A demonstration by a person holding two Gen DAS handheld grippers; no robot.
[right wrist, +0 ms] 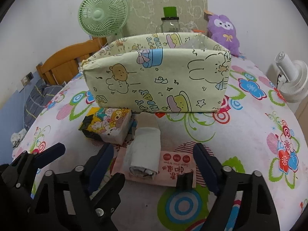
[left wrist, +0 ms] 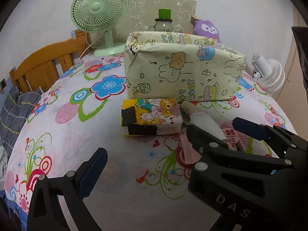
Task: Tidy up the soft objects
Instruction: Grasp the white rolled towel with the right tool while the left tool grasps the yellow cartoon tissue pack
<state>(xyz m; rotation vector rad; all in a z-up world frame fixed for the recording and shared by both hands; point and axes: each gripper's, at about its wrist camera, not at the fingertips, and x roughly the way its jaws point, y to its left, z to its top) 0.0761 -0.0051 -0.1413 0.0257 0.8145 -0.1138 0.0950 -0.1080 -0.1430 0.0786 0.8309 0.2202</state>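
Observation:
A cartoon-printed tissue pack (left wrist: pixel 152 115) (right wrist: pixel 108 124) lies on the floral bed cover in front of a pale yellow fabric box (left wrist: pixel 181 69) (right wrist: pixel 157 79). A white roll of tissue (right wrist: pixel 144 150) (left wrist: pixel 202 119) rests on a pink wet-wipes pack (right wrist: pixel 173 169). My right gripper (right wrist: pixel 154 159) (left wrist: pixel 211 127) is open, its fingers either side of the roll and wipes pack. My left gripper (left wrist: pixel 152 163) is open and empty, below the tissue pack; its fingers (right wrist: pixel 52 150) show at the right wrist view's lower left.
A green fan (left wrist: pixel 99 13), a glass jar with a green lid (left wrist: pixel 163 22) and a purple plush (left wrist: pixel 207 28) (right wrist: pixel 225 32) stand behind the box. A white fan (left wrist: pixel 269 73) is at the right edge, a wooden headboard (left wrist: pixel 46 63) at the left.

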